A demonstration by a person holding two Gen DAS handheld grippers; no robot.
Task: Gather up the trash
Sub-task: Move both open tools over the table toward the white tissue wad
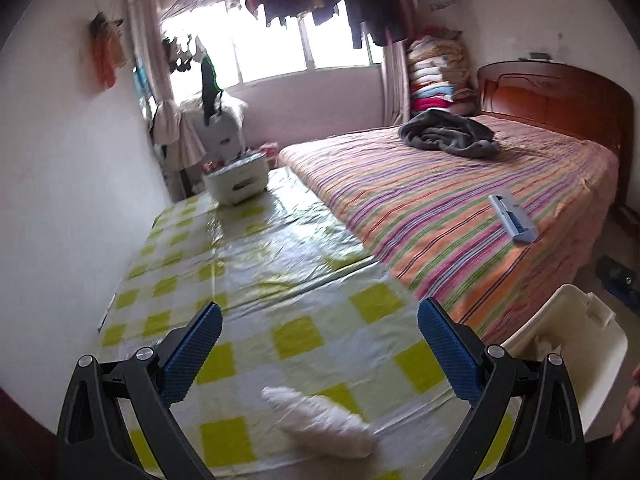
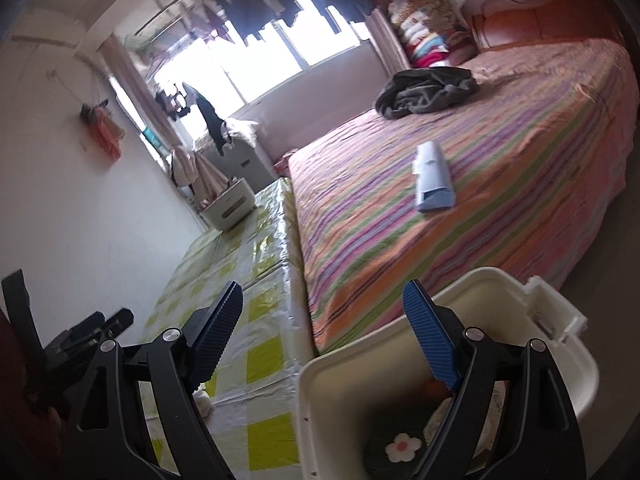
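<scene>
A worktop (image 1: 256, 248) under a glossy yellow-and-white checked plastic cloth runs beside a bed with a striped cover (image 1: 440, 208); a cream open plastic bin (image 2: 352, 364) stands at its near corner. A crumpled white tissue wad (image 1: 320, 420), soft and elongated, lies near the worktop's front edge, its long axis slanting from upper left to lower right. Left claw (image 1: 320, 344) and right claw (image 2: 324, 332) both gape apart, empty.

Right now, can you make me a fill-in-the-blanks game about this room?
1. The crumpled white tissue lies on the checked ____.
2. Both the left claw and the right claw are ____.
3. The grey blanket is heaped on the striped ____.
4. The white bin sits under the ____ claw.

Missing words: tablecloth; open; bed; right
</scene>
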